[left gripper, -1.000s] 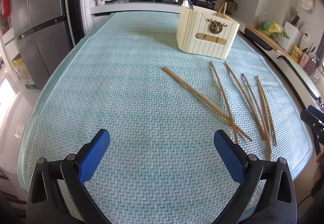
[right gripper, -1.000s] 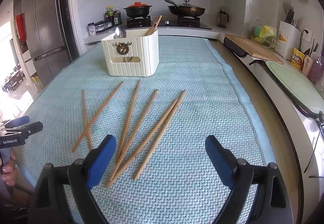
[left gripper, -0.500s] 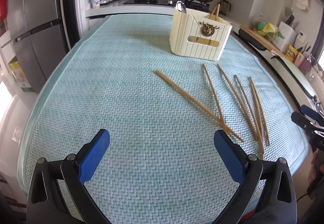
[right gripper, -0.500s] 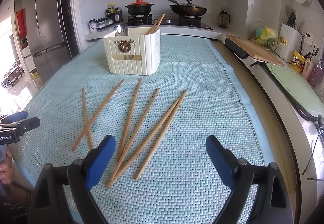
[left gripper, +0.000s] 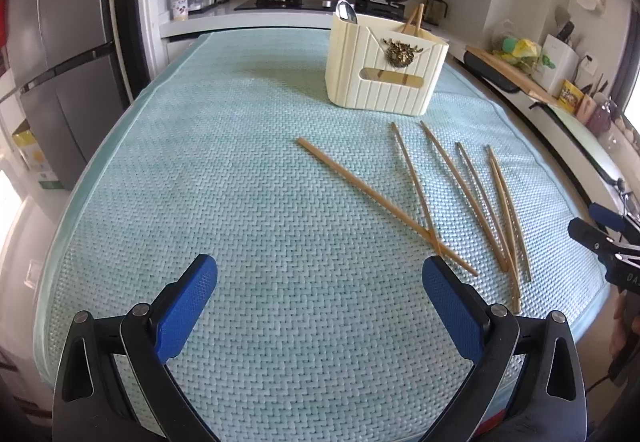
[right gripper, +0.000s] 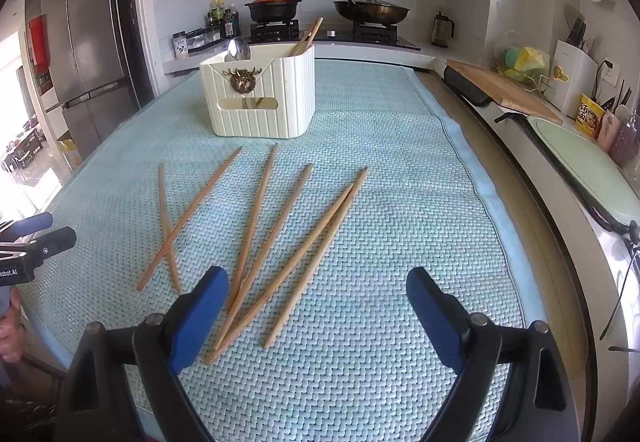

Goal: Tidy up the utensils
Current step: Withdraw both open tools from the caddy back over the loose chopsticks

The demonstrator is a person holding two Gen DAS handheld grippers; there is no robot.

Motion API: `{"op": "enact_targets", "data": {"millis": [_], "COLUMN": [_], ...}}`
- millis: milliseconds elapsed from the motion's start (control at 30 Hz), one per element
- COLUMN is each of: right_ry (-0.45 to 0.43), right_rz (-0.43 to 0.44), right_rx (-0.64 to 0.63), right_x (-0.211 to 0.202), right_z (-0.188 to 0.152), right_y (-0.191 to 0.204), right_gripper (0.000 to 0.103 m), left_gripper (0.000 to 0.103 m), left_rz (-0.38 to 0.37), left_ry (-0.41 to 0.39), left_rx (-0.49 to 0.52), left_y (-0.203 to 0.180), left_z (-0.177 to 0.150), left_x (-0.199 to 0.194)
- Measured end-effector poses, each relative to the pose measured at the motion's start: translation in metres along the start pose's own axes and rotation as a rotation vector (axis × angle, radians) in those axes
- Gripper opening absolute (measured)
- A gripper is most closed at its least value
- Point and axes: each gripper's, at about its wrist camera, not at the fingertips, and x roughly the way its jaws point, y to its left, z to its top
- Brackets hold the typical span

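Observation:
Several wooden chopsticks (left gripper: pixel 440 198) (right gripper: pixel 280 238) lie fanned out on a pale green woven mat (left gripper: pixel 240 182) (right gripper: pixel 400 202). Behind them stands a cream ribbed utensil holder (left gripper: pixel 384 70) (right gripper: pixel 260 98) with a spoon (left gripper: pixel 346 12) (right gripper: pixel 238 50) and two chopsticks upright in it. My left gripper (left gripper: pixel 320 302) hovers open over the mat's near edge, left of the chopsticks. My right gripper (right gripper: pixel 316 316) is open too, its left finger just over the near ends of the chopsticks. Each gripper shows at the edge of the other's view, nothing held.
A stove with a black pot (right gripper: pixel 272 8) and a wok (right gripper: pixel 370 10) runs along the back. A fridge (left gripper: pixel 52 62) stands at the left. Right of the mat are a cutting board (right gripper: pixel 504 90), a green tray (right gripper: pixel 588 170) and counter clutter.
Both grippers have drifted slightly forward and lifted their view; the holder and chopsticks sit a little nearer the centre. Both jaws remain wide, and nothing on the mat has moved.

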Motion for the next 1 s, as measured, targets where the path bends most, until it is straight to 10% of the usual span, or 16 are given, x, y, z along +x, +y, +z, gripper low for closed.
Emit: {"op": "enact_targets", "data": {"millis": [1000], "right_ry": [0.027], "right_rz": [0.008], "right_rx": [0.016], "right_x": [0.003], "right_z": [0.0], "right_y": [0.001], "right_gripper": [0.092], "left_gripper": [0.102], "left_rz": [0.029], "left_ry": [0.014], "left_rx": [-0.058], "left_y": [0.016], "left_z": [-0.004], "left_x": [0.008]}}
